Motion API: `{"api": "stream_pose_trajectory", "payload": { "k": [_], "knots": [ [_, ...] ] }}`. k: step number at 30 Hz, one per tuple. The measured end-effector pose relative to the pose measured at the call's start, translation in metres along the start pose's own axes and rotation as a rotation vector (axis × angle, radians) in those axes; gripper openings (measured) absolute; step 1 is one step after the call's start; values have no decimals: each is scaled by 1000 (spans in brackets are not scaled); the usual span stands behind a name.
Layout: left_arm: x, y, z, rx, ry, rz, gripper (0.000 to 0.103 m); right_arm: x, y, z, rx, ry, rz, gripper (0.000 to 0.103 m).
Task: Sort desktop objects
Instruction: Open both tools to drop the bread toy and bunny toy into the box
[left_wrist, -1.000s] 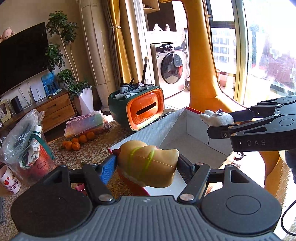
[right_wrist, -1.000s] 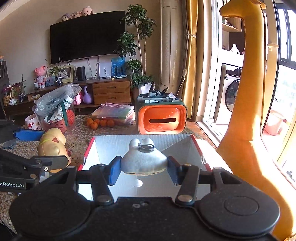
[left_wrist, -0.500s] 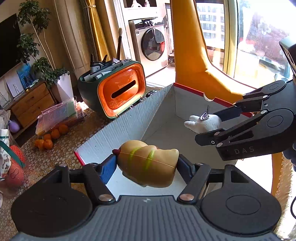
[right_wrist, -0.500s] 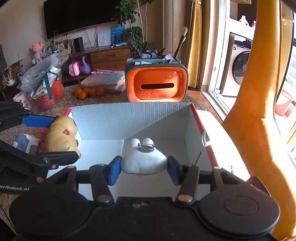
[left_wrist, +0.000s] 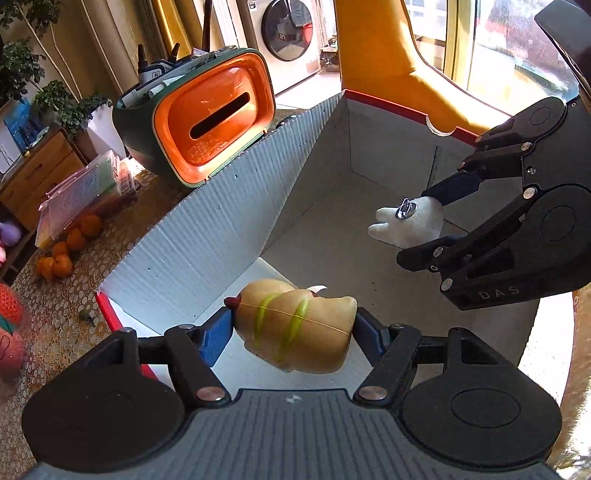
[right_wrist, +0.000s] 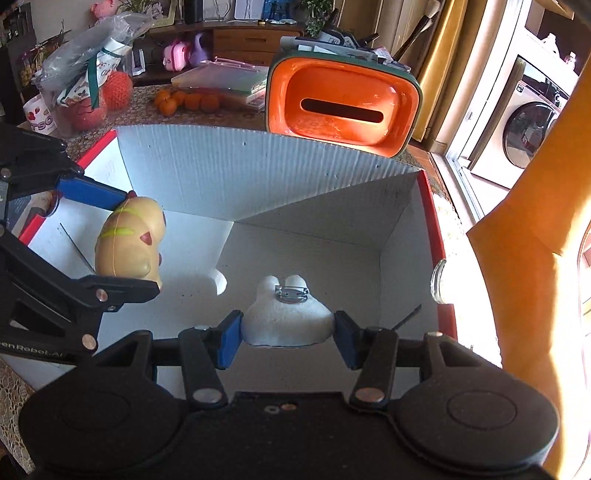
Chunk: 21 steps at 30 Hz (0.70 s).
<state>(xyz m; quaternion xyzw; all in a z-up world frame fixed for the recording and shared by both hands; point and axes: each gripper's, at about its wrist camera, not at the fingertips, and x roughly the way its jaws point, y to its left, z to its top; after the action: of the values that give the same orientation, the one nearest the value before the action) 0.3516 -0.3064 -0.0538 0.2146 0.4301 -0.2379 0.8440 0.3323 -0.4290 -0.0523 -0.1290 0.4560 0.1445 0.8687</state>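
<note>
**Toys held over the open cardboard box**

Toys sit in both grippers. The left gripper has its blue pads pressed on either end of a tan squishy toy with yellow-green stripes and small red marks, the jaws about half spread and filled by it. The right gripper is clamped on a white plush toy with two small ears and a metal clip on top, its jaws set a little narrower.

Both toys hang inside the mouth of the cardboard box, clear of its white floor, the tan one to the left of the white one and well apart from it. The box has corrugated white walls and a red rim, and sunlight falls across part of its floor.

Beyond the far wall of the box stands an orange and green tissue holder with pens and markers in its top. Further left on the patterned tabletop lie small oranges, a stack of clear plastic cases and a wrapped bundle in a plastic bag. A washing machine stands off to the right, past the tissue holder.
</note>
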Motion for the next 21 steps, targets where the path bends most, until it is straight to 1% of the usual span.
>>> {"api": "stream_pose_trajectory", "payload": {
  "k": [4,7,12,15,16,21],
  "knots": [
    [13,-1,2,-1,60,-2,71,8,-5,-1,21,47,14,52],
    [18,1,4,-8,98,-36,71,13,-7,-2,30,78,20,52],
    [27,1,6,-3,164,-54,71,17,-5,-2,9,97,17,52],
    [29,-2,7,-5,186,-36,71,16,-4,-1,-6,102,18,54],
    [29,-2,7,-4,189,-33,71,16,-4,-1,-13,104,19,56],
    [23,-2,5,-13,162,-40,71,12,1,-1,-36,94,13,65]
  ]
}}
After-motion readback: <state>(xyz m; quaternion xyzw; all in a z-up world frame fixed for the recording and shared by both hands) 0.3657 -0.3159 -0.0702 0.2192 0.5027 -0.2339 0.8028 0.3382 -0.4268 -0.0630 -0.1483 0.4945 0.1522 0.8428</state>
